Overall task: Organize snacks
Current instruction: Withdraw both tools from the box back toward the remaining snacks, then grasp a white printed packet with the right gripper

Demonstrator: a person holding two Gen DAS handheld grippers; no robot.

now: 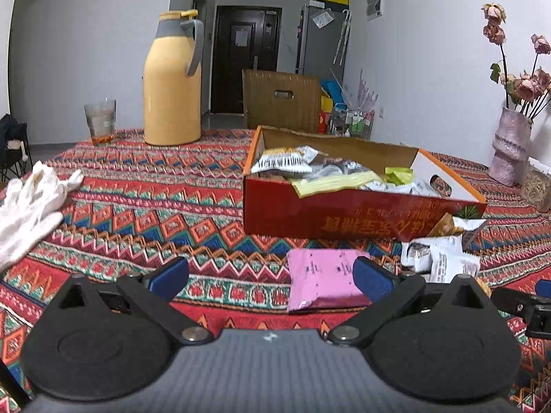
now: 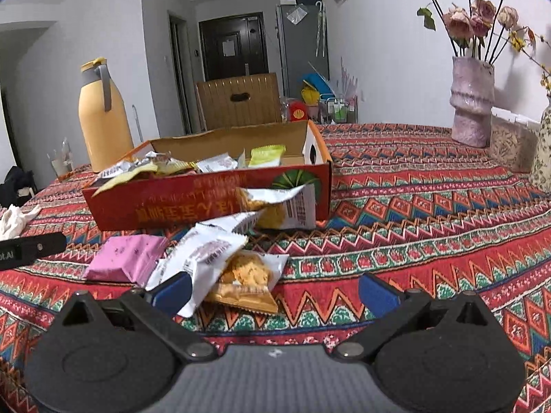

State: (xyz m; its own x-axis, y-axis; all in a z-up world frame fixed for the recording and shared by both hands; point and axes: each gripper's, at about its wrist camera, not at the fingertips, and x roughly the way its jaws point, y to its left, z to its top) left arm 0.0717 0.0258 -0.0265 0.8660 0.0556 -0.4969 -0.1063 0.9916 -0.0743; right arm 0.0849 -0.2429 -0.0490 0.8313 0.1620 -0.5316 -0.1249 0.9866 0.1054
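Observation:
A red cardboard box (image 1: 344, 216) (image 2: 172, 206) holds several snack packets and stands on the patterned tablecloth. In front of it lie a pink packet (image 1: 320, 278) (image 2: 127, 258), white packets (image 1: 440, 258) (image 2: 210, 251) and an orange-printed packet (image 2: 248, 275). Another packet (image 2: 286, 206) leans on the box front. My left gripper (image 1: 272, 277) is open, low over the cloth, its right finger over the pink packet's edge. My right gripper (image 2: 275, 292) is open, its left finger beside the white and orange packets. Neither holds anything.
A yellow thermos (image 1: 172, 82) (image 2: 103, 117) and a glass (image 1: 100, 122) stand at the back left. White gloves (image 1: 31, 206) lie at the left. A pink vase of dried flowers (image 1: 509, 144) (image 2: 471, 99) stands at the right. A chair back (image 1: 279, 99) is behind the table.

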